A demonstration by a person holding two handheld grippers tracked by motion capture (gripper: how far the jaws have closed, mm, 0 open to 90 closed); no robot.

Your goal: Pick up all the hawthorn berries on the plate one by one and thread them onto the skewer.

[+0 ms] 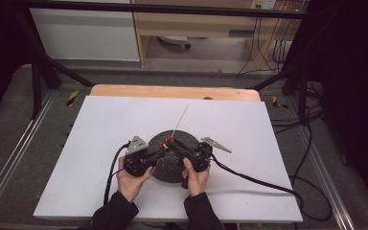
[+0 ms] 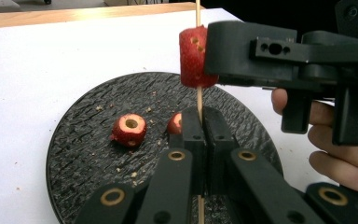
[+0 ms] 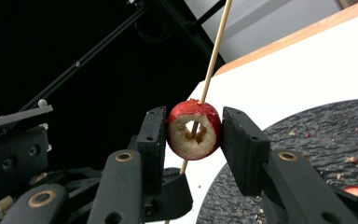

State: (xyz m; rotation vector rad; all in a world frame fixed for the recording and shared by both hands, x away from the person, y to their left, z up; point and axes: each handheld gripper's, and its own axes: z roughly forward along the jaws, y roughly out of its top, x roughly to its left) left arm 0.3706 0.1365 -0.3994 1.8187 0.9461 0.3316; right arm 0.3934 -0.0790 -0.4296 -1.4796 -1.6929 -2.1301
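Observation:
A thin wooden skewer (image 2: pixel 199 95) stands nearly upright over a dark round plate (image 2: pixel 86 156). My left gripper (image 2: pixel 201 123) is shut on its lower part. A red cored fruit piece (image 3: pixel 193 116) is threaded on the skewer (image 3: pixel 214 46) above that grip, and my right gripper (image 3: pixel 192 140) is shut on it from both sides. Two more red pieces lie on the plate: one with its hole facing up (image 2: pixel 129 129), one half hidden behind my left jaws (image 2: pixel 175 123). From above, both grippers (image 1: pixel 165 152) (image 1: pixel 171 143) meet over the plate (image 1: pixel 165 168), the skewer (image 1: pixel 180 120) slanting away.
The plate sits on a white board (image 1: pixel 100 143) over a wooden table (image 1: pixel 172 91). Crumbs dot the plate (image 3: pixel 349 159). Cables (image 1: pixel 249 178) trail off both grippers toward the right and front. Black frame legs (image 1: pixel 38 81) stand at the far corners.

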